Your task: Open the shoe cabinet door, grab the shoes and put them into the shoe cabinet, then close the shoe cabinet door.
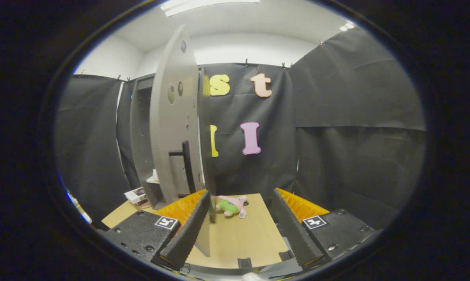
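1 door [175,128] edge between parted gripper [240,230] jaws

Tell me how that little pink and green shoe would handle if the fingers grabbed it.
The shoe looks plush, so probably soft and light. Lying on the wooden floor, it shouldn't roll. The gripper is open, its fingers wide enough for it.

Bright ceiling lights [207,4] glare overhead — straight edges bow with fisheye distortion, and the rim perhaps softens slightly.

Cabinet door [172,128] matt smooth board; table [238,238] pale wood-look; toy [231,205] plush cloth
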Available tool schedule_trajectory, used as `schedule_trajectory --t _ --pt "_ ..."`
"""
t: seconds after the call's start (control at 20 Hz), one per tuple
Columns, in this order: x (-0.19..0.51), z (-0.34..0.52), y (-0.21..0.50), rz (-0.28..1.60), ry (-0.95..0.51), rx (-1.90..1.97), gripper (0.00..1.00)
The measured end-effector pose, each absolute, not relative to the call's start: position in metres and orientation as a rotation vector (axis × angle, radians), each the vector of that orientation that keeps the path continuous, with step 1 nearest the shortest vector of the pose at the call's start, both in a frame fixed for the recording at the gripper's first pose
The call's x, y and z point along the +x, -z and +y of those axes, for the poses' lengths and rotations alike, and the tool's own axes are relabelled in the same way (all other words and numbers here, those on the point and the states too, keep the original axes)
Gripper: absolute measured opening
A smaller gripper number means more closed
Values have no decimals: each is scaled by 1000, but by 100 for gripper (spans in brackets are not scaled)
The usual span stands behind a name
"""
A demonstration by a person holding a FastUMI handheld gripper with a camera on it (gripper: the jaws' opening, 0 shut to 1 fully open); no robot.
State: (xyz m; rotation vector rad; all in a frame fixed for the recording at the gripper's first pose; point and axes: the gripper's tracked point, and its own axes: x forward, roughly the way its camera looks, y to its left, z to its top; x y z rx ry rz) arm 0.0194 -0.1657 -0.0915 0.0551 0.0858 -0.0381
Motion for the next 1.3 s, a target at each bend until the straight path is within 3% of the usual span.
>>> schedule_trajectory --t 0.3,0.65,1.3 --pt "76 -148 103 121 -70 47 100" --pt "82 -119 97 127 -214 13 98" --pt "97 37 94 76 -194 -65 96"
